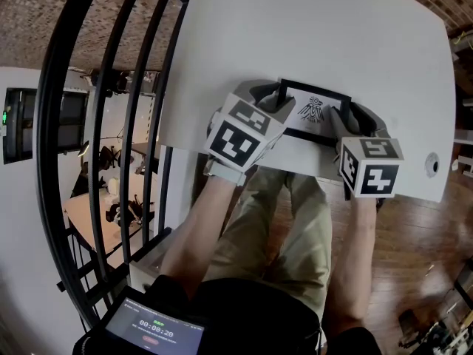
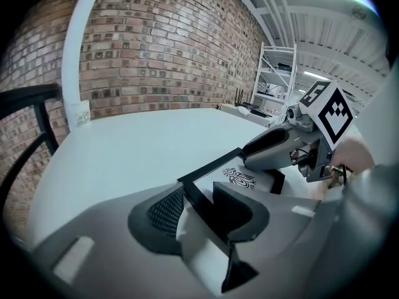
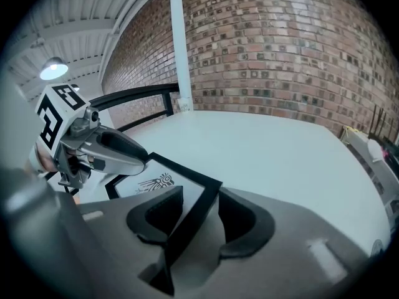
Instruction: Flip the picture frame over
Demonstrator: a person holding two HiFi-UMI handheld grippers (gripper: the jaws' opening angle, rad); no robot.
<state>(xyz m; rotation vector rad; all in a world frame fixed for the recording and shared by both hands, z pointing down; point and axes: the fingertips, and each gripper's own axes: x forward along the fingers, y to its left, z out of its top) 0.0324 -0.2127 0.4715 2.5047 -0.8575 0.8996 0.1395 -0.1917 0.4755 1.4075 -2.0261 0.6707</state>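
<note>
A black picture frame with a white sheet and a bird emblem facing up lies near the front edge of the white table. My left gripper grips its left side bar, which runs between the jaws in the left gripper view. My right gripper holds the opposite side, and the bar passes between that gripper's pads in the right gripper view. Each gripper shows in the other's view: the right gripper and the left gripper.
A black railing stands just left of the table. A round grommet sits near the table's right front corner. The person's legs are under the front edge, with a tablet at the bottom. A brick wall and a white shelf lie beyond.
</note>
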